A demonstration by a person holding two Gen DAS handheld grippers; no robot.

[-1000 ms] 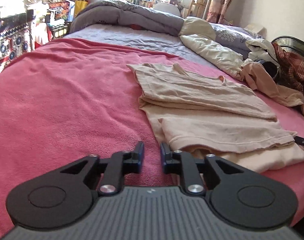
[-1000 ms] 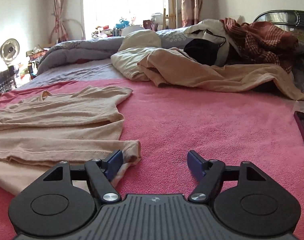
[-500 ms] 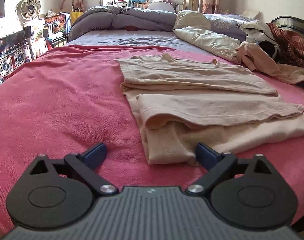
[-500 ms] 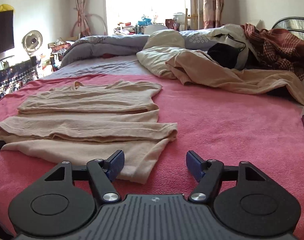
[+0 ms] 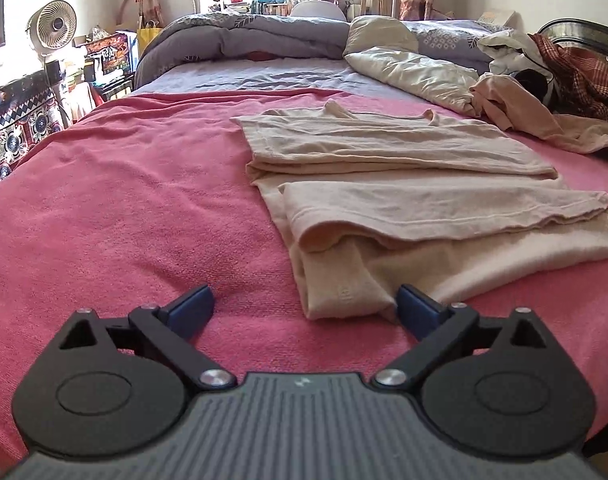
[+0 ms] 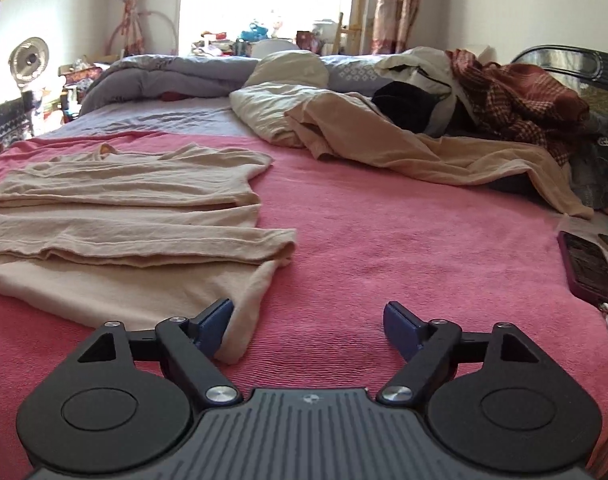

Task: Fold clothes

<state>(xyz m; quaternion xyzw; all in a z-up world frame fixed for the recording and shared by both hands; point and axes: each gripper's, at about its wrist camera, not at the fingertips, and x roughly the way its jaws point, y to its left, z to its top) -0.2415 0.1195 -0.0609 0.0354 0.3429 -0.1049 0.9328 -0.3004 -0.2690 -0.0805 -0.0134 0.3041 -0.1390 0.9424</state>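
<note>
The left tool (image 5: pixel 304 306) now stands wide, its jaws opening the last little way, where a second ago they were nearly together beside the cloth. Between its blue pads (image 5: pixel 414 308) lies the near left corner of the pale beige knit garment (image 5: pixel 424 208), but the pads do not press on it. The right tool (image 6: pixel 308 318) is wide too and still opening after a brief narrowing; its left pad (image 6: pixel 215 320) sits just against the garment's near right corner (image 6: pixel 243 320), with bare blanket between the jaws.

The garment lies on the pink terry blanket (image 5: pixel 123 208) covering the bed, towards the near edge, already folded lengthwise into a long band, its two side flaps laid over the middle. Both tools have drawn in to face its two near corners squarely.

To my eye this means the lengthwise folds are done and the person is lining up for the crosswise one: pinch both near corners and carry them away towards the collar end. Neither corner is gripped yet.

A heap of unfolded clothes (image 6: pixel 444 152) waits at the far right of the bed, and a dark phone in a maroon case (image 6: pixel 588 268) lies near the right edge.
</note>
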